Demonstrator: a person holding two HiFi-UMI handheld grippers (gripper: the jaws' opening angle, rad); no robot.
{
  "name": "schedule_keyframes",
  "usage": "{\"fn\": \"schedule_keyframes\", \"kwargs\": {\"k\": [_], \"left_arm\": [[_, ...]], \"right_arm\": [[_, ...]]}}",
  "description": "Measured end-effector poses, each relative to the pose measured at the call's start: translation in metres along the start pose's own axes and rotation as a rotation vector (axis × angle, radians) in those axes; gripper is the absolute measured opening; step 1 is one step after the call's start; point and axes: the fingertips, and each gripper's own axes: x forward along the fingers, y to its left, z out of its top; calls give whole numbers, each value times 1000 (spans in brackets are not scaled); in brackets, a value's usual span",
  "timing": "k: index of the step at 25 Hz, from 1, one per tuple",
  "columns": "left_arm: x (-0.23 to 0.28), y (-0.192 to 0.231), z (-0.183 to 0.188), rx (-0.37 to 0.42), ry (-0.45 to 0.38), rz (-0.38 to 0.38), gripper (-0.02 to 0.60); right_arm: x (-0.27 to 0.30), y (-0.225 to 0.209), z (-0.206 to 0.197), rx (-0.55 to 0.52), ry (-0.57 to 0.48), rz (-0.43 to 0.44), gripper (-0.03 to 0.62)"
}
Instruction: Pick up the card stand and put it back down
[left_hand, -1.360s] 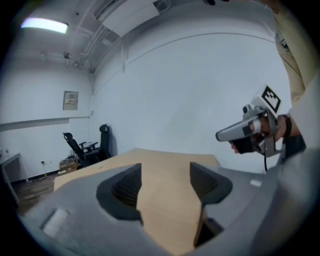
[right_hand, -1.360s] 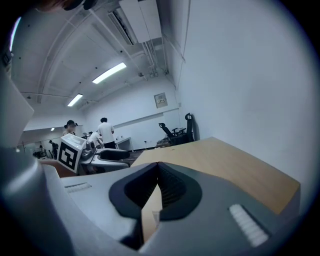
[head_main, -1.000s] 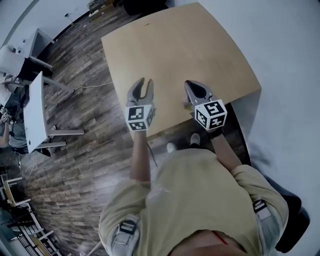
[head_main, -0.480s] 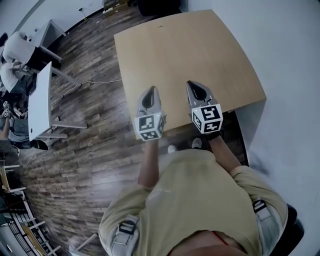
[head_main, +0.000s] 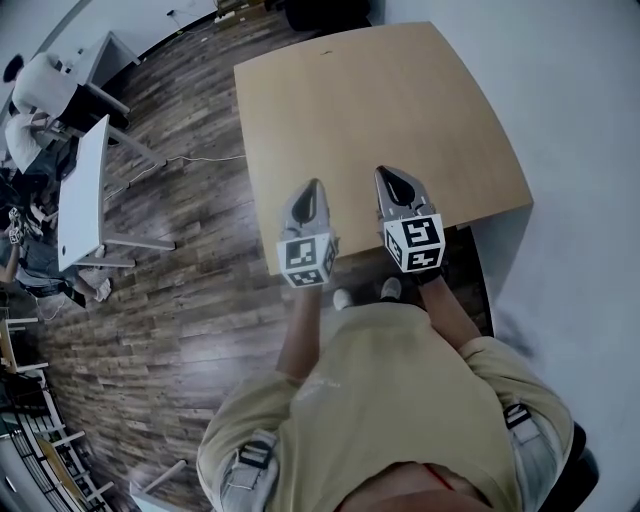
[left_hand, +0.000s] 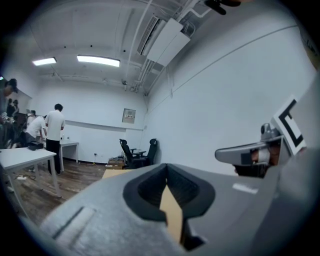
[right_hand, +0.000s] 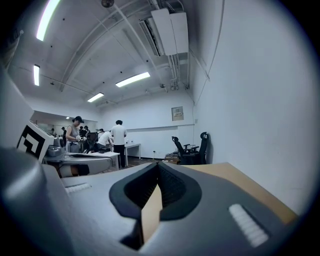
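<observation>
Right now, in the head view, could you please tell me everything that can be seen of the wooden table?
The table has a light tan, wood-looking top, nearly square with rounded corners. It stands on the dark plank floor beside the white wall. No object shows on it. The left gripper and right gripper, both shut, hang over its near edge; contact cannot be told.

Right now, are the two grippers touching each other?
Apart. The head view shows a strip of bare wooden table between the left gripper and the right gripper.
</observation>
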Motion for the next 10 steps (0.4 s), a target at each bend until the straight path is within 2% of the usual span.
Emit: {"fn": "schedule_keyframes", "kwargs": {"k": [2, 6, 7, 10], "left_arm": [[1, -2, -6, 28, 26, 10, 2], [-5, -34, -32, 223, 111, -25, 2], [-6, -45, -39, 251, 128, -39, 2], [-7, -76, -60, 268, 172, -73, 2]], "right_arm": [[-2, -4, -3, 7, 3, 5, 5], [-14, -11, -27, 47, 28, 19, 5], [-17, -15, -34, 57, 35, 23, 5], [-27, -29, -52, 76, 64, 34, 5]]}}
